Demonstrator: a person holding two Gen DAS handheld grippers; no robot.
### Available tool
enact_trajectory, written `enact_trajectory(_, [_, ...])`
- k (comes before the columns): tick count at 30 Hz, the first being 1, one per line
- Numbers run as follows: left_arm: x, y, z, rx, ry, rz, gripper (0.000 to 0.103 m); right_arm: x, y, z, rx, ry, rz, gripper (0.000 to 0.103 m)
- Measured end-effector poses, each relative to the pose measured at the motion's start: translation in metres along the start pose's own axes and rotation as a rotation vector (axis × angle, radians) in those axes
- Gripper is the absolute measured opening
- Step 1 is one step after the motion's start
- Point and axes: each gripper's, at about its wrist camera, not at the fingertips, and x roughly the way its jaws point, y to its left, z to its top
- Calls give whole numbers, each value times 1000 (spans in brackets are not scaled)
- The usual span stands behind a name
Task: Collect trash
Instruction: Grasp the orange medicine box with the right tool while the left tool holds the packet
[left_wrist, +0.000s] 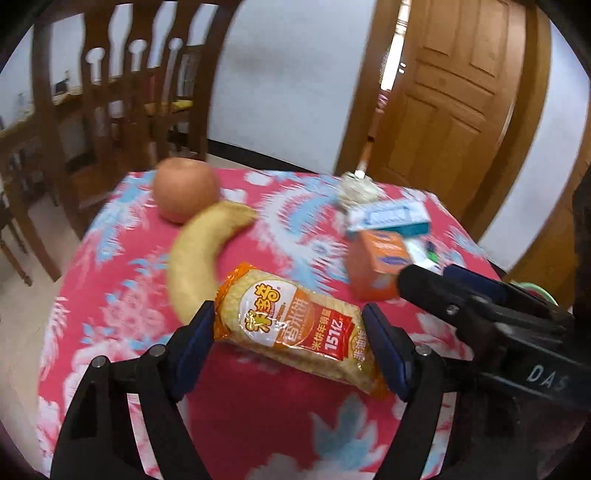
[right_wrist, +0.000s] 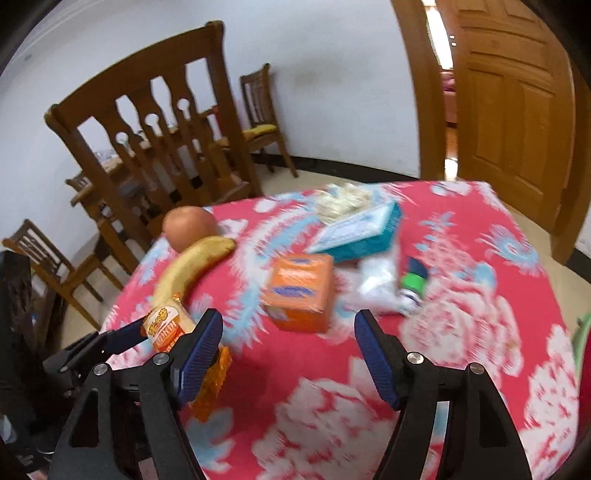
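Observation:
My left gripper (left_wrist: 288, 343) is shut on an orange rice-cracker packet (left_wrist: 299, 325), its blue pads against both sides, just above the red floral tablecloth (left_wrist: 258, 424). The packet also shows in the right wrist view (right_wrist: 173, 332), held by the left gripper at the lower left. My right gripper (right_wrist: 288, 350) is open and empty over the cloth, just short of an orange carton (right_wrist: 301, 291). It also shows at the right of the left wrist view (left_wrist: 461, 295). A crumpled white tissue (right_wrist: 343, 201), a clear plastic wrapper (right_wrist: 380, 284) and a small green-and-blue item (right_wrist: 413, 280) lie beyond.
A banana (left_wrist: 199, 254) and an apple (left_wrist: 184, 194) lie at the table's left. A teal tissue box (right_wrist: 360, 230) lies behind the carton. Wooden chairs (right_wrist: 155, 136) stand past the far edge, a wooden door (right_wrist: 509, 103) at the right. Something green (right_wrist: 583, 328) shows at the right edge.

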Motion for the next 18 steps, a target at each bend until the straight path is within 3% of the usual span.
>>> enact_trajectory(5, [2, 31, 6, -73, 0, -4, 79, 11, -2, 7, 23, 22, 1, 77])
enact_trajectory(8, [-1, 43, 8, -125, -30, -29, 79, 24, -8, 9, 40, 65, -69, 78])
enact_trajectory(12, [-6, 52, 4, -177, -34, -93, 79, 36, -6, 10, 42, 86, -102, 78])
enact_trajectory(16, [-3, 49, 4, -156, -23, -97, 79, 56, -1, 9, 30, 112, -88, 78])
enact_trajectory(17, [-3, 48, 4, -153, -21, -101, 79, 60, 1, 7, 11, 126, -90, 73])
enact_trajectory(18, [-2, 47, 3, -150, -20, -104, 79, 62, 2, 6, 3, 140, -107, 59])
